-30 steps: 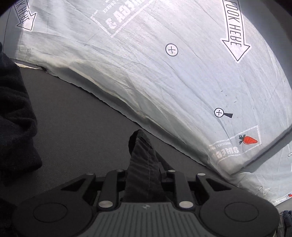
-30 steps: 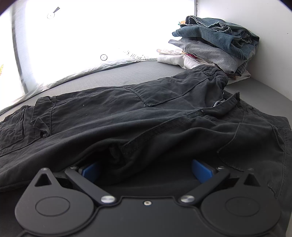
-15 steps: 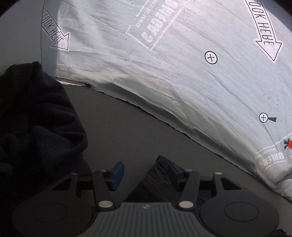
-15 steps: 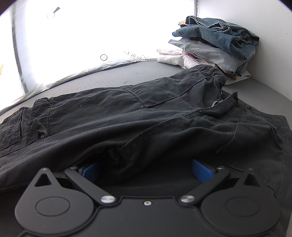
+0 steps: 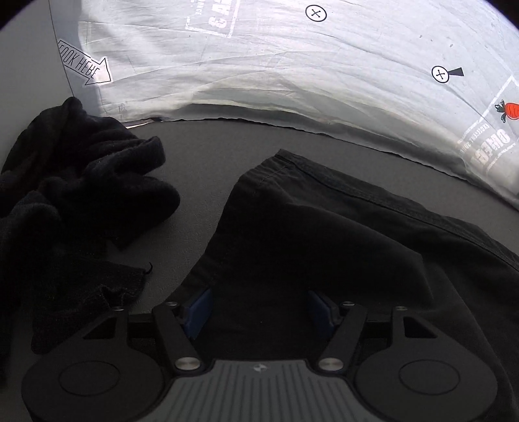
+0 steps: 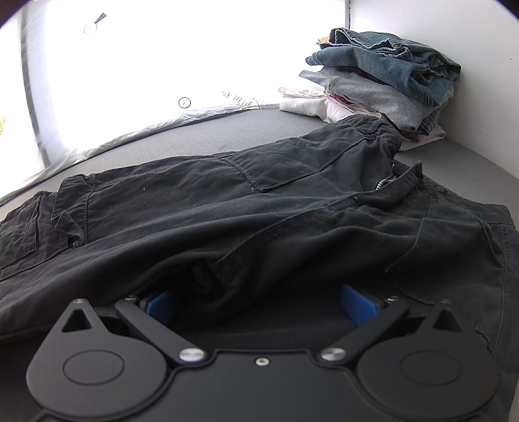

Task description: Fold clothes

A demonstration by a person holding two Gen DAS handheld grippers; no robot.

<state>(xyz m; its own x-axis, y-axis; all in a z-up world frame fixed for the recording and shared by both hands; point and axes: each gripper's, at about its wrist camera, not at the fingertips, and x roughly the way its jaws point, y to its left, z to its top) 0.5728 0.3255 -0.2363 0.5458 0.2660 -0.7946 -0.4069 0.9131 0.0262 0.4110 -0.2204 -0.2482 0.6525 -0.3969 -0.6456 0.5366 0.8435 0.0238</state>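
Black cargo trousers (image 6: 259, 207) lie spread on the grey table, waist toward the right. In the right wrist view my right gripper (image 6: 259, 302) is open, its blue pads (image 6: 358, 303) wide apart, with trouser cloth lying loose between and over them. In the left wrist view a trouser leg end (image 5: 308, 220) lies flat on the table. My left gripper (image 5: 259, 311) is open, blue pads (image 5: 198, 311) apart, with the leg cloth lying between them.
A crumpled black fleece garment (image 5: 74, 194) lies at the left. A white printed sheet (image 5: 292, 71) hangs behind the grey table (image 5: 201, 146). A stack of folded clothes (image 6: 382, 81) sits in the far right corner against a white wall (image 6: 454, 29).
My left gripper was shut on the trouser leg end a second ago; it has opened and the leg now lies flat. The view swung left. The right gripper stayed open and still.
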